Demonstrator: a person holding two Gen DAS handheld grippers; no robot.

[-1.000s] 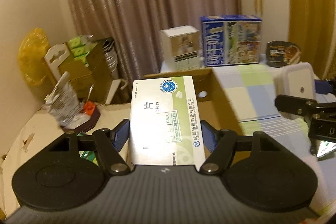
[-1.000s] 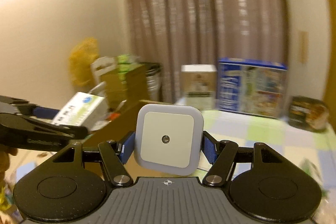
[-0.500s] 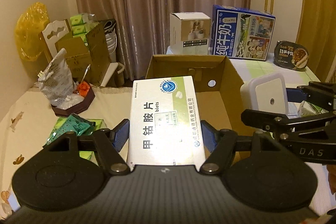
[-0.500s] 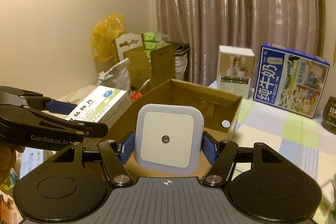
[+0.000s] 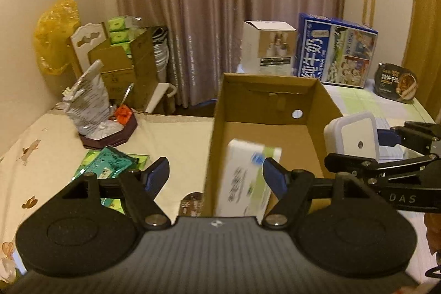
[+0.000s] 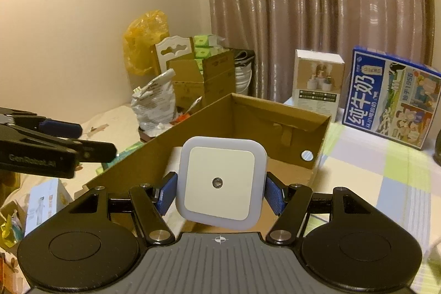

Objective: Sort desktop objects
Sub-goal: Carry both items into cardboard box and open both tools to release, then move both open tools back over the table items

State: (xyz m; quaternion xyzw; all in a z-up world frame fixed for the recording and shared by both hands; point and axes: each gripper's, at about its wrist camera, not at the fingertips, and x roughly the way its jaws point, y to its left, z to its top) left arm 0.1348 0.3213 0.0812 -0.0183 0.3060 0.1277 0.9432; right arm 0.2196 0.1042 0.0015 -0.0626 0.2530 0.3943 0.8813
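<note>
A white and green medicine box lies blurred and tilted inside the open cardboard box. My left gripper hangs over the box's near left wall. Its jaws are opening, with the blue pads clear of the medicine box. My right gripper is shut on a white square night light and holds it above the cardboard box. In the left wrist view the night light shows at the right. In the right wrist view the left gripper reaches in from the left.
Green packets and a dark tray with a silver bag lie left of the cardboard box. Behind it stand a white carton and a blue milk box. A food bowl sits far right. A small white box lies near left.
My left gripper let go of the medicine box, which dropped into the cardboard box. Both grippers came down and forward over the box. The night light stays gripped.
</note>
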